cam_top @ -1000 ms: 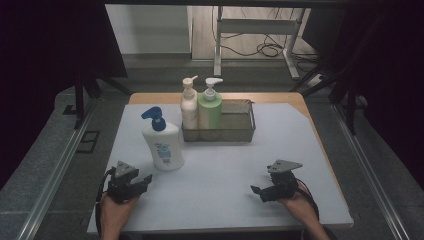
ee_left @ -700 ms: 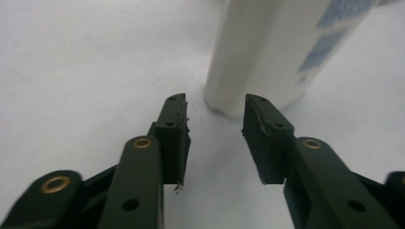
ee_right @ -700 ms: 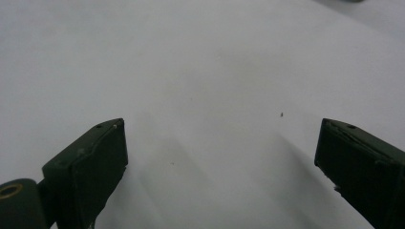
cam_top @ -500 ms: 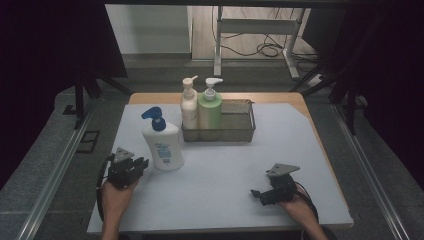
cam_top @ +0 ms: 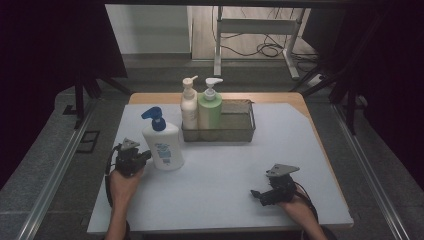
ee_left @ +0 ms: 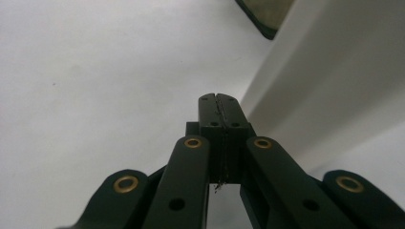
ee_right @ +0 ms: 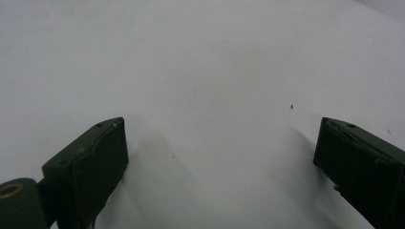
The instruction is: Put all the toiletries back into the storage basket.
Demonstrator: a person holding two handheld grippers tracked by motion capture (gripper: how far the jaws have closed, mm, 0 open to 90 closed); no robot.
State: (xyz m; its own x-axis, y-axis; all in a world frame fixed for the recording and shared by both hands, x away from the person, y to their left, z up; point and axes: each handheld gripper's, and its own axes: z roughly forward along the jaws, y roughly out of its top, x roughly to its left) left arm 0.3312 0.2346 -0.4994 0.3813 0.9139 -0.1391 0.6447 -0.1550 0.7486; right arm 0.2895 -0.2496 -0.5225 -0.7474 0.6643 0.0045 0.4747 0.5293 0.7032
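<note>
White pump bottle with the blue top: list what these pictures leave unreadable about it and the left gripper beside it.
- High view: the label on the white bottle is too small to read.
- High view: whether the shut left gripper touches the bottle cannot be told; its tips merge with the bottle's side.
- Left gripper view: the bottle's blue pump and base are cut off by the picture's edges.

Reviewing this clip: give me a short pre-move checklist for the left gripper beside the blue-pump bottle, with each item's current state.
1. Left gripper jaws shut, nothing between them: ok.
2. Left gripper beside the blue-pump bottle, contact: cannot tell.
3. Bottle upright on the white mat: ok.
4. Free space in the wire basket right of the green bottle and the cream bottle: ok.
5. Right gripper open, resting away from the bottles: ok.
</note>
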